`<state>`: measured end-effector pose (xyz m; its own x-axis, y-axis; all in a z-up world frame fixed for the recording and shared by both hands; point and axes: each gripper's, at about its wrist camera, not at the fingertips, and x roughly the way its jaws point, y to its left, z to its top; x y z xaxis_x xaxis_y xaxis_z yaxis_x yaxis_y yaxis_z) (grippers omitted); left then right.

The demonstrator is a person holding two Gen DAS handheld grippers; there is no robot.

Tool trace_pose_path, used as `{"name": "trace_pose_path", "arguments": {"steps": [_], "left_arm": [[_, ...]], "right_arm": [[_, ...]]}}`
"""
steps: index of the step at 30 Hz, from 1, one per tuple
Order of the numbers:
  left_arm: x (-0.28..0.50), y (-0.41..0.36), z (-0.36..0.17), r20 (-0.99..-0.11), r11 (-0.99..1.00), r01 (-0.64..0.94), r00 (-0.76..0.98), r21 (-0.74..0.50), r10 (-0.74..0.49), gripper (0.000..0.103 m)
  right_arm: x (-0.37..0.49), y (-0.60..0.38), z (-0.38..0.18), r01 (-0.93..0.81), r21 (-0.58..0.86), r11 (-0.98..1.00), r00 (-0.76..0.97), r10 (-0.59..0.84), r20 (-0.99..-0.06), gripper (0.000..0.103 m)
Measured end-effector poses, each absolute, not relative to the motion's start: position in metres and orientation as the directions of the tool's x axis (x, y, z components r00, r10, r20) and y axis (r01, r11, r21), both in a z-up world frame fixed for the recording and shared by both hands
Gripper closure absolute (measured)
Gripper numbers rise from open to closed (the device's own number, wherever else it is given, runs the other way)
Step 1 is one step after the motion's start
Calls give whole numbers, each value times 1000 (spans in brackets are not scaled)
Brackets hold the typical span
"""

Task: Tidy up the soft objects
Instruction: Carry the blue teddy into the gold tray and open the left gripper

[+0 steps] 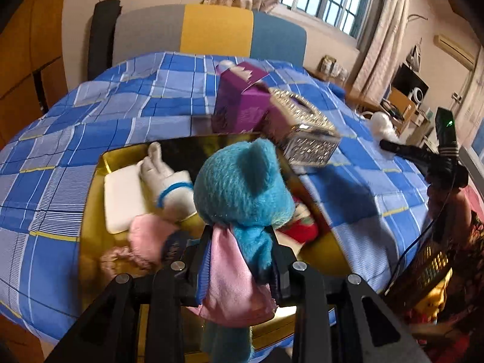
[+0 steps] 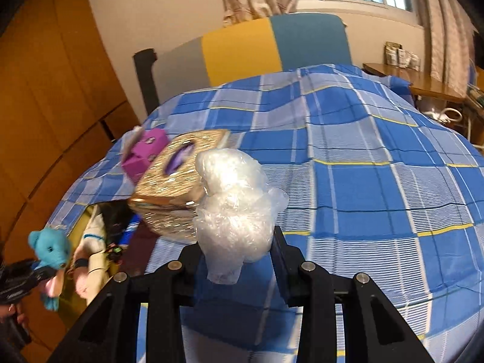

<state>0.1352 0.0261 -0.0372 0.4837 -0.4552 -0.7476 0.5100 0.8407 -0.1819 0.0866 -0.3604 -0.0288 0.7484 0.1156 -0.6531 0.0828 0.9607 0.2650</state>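
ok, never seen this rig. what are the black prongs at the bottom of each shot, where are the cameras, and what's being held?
No robot here: a person carries a handheld two-finger gripper in each hand, each with a fisheye camera looking along its fingers. The black prongs are those fingers.

The left wrist view shows the left gripper clamped on a blue teddy bear with a pink cloth, above a gold tray already holding several soft toys.

The right wrist view shows the right gripper clamped on a white plush wrapped in clear plastic.

Everything sits on a blue checked cloth, along with a purple box and a glittery box.
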Motion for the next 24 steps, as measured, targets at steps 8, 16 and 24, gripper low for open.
{"name": "trace_pose_path", "arguments": {"steps": [8,16,24], "left_arm": [[141,52,-53,-823,746,665,428,8,-373,72],[135,61,-63,-847,613,787,374,75,-377,63],[122,74,-53,-824,586,810,355,35,-442,60]], "right_arm": [[80,-316,-28,-4,261,965,732,180,-657,65],[83,-277,-29,-78,265,961,698,242,-674,65],[83,-243,-32,-164,253,953,658,297,-692,65]]}}
